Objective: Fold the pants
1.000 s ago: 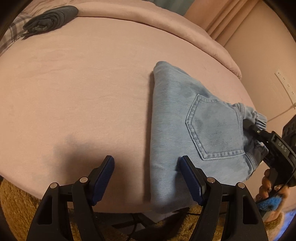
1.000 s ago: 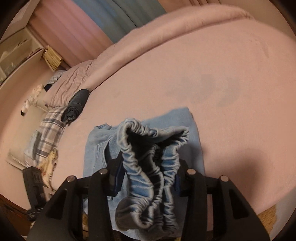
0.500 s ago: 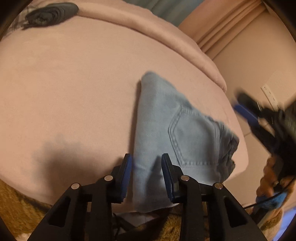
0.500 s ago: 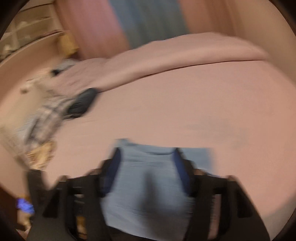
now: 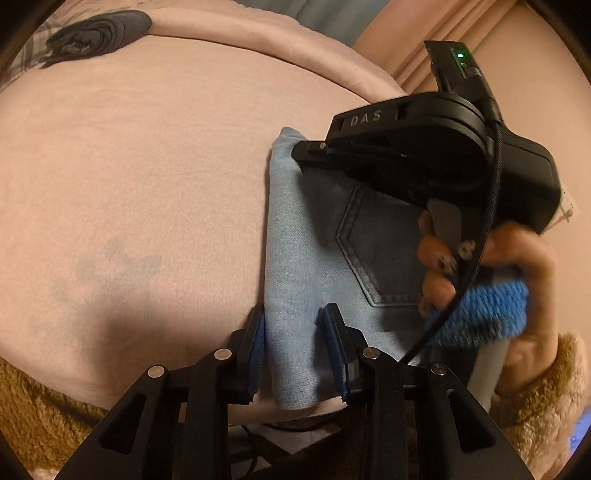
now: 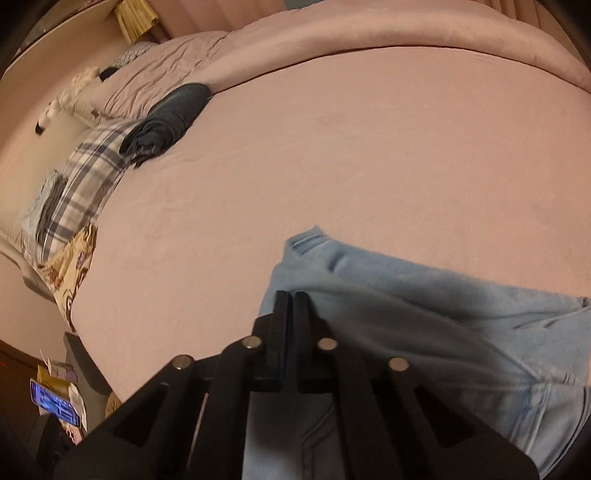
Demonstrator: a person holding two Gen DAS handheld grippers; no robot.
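The folded light-blue jeans (image 5: pixel 306 258) lie at the near edge of the pink bed (image 5: pixel 147 166), back pocket up. My left gripper (image 5: pixel 293 350) has its blue-padded jaws partly closed around the near left edge of the fold. My right gripper (image 5: pixel 310 151), held in a hand, hovers over the jeans' far end. In the right wrist view the right gripper (image 6: pixel 293 299) has its jaws pressed together with nothing between them, just above the jeans (image 6: pixel 424 314).
A rolled dark garment (image 6: pixel 166 122) lies at the far side of the bed, next to a plaid cloth (image 6: pixel 85 181). A brown fuzzy rug (image 5: pixel 37 406) lies below the bed edge. Curtains (image 5: pixel 424 29) and wall stand behind the bed.
My left gripper has closed in around the jeans' near edge. My right gripper let go of the waistband, shut, and swung over the jeans toward their far end.
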